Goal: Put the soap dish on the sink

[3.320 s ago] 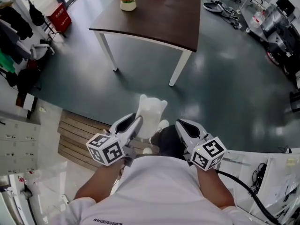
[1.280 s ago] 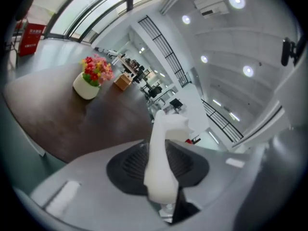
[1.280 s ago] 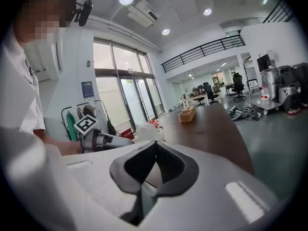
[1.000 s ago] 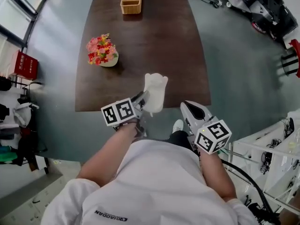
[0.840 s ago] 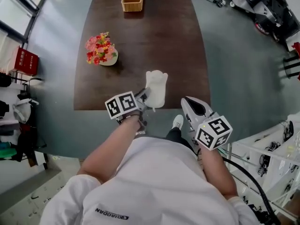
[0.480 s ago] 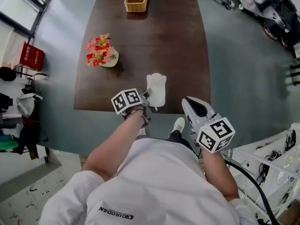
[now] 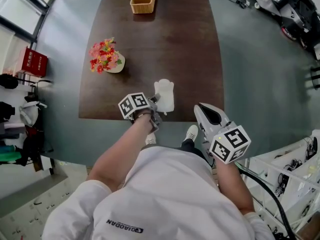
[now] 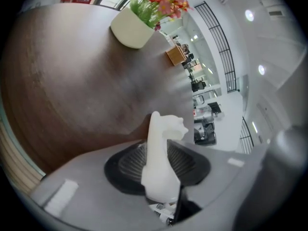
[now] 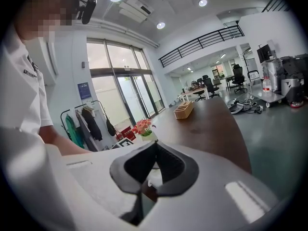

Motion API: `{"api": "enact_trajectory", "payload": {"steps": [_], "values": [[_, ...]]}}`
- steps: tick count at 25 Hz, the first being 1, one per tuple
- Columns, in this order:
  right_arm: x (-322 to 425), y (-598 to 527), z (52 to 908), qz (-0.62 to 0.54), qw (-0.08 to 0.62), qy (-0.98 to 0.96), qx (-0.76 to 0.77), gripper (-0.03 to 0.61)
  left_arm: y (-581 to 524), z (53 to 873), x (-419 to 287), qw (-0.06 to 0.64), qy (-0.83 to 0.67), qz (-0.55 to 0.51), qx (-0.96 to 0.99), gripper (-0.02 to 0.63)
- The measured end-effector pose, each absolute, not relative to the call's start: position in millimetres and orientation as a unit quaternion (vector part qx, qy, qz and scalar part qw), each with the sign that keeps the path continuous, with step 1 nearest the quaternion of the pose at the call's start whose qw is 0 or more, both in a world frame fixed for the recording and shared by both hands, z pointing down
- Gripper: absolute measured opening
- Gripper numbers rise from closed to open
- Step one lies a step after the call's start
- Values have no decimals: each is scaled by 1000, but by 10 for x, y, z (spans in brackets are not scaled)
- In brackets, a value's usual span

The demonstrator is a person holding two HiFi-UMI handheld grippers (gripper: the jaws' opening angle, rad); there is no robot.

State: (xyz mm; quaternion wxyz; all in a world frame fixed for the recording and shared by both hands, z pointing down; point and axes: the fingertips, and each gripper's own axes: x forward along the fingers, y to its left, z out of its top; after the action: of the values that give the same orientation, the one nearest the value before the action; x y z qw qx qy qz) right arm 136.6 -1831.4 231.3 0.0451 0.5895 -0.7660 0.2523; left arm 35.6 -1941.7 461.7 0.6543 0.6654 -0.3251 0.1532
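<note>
Resting at the near edge of the dark brown wooden table (image 7: 160, 44), the white moulded soap dish (image 7: 164, 95) sits at the left gripper (image 7: 156, 103). Only the left gripper view shows it edge-on between the ribbed pads, whose jaws have just been opening and now stand slightly off its sides. The right gripper (image 7: 202, 110) hangs off the table beside the person's body; its own view shows the jaws pressed together on nothing. A white pot of red flowers (image 7: 106, 59) stands farther up the table.
</note>
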Motion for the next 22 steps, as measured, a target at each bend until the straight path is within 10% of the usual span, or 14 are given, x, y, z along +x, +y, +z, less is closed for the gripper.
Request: {"api": "enact_trajectory", "payload": {"steps": [18, 22], "values": [[1254, -18252, 2300, 239, 40, -762, 601, 2, -19575, 4111, 64, 569, -306, 127, 753, 178], [1129, -18281, 2247, 233, 35, -762, 603, 2, -19586, 3593, -200, 501, -321, 100, 797, 17]]}}
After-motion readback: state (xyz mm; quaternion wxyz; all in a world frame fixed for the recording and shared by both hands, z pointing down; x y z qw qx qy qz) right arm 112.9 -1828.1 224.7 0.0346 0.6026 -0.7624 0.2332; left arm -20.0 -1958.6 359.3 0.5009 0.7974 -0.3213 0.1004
